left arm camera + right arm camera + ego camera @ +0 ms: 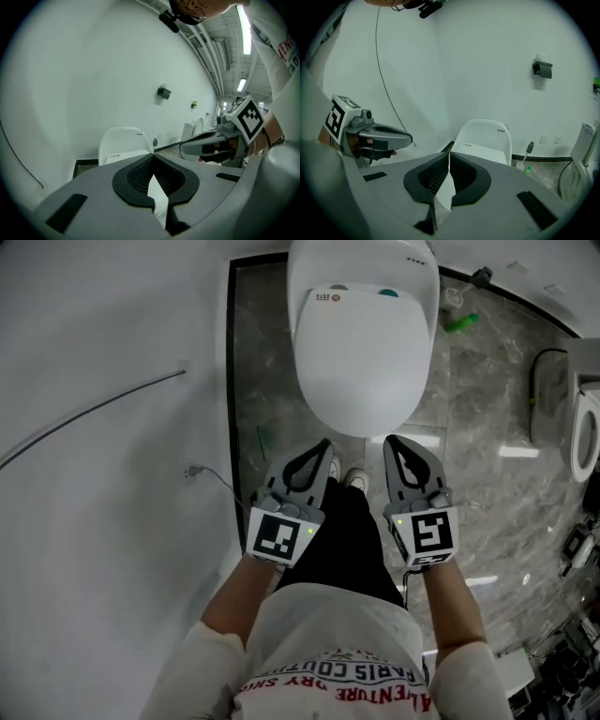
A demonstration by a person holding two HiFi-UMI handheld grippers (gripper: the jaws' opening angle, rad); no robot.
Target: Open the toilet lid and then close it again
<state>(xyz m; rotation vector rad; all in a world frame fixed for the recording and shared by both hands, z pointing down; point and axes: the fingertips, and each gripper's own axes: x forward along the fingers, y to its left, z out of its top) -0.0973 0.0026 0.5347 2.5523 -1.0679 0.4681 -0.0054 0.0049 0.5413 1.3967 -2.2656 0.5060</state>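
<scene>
Left tool (323,446) and right tool (390,441), each pressed together and empty, hung apart near the closed toilet lid's (361,352) front edge; wall (94,474) at left.

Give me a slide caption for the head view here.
Seen from above, the left gripper and right gripper, both shut and empty, point at the front of the closed toilet lid.

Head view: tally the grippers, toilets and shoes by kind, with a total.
Grippers: 2, left gripper, right gripper
Toilets: 2, toilet ahead, second toilet at the right edge
Shoes: 2, left shoe, right shoe
Total: 6
</scene>
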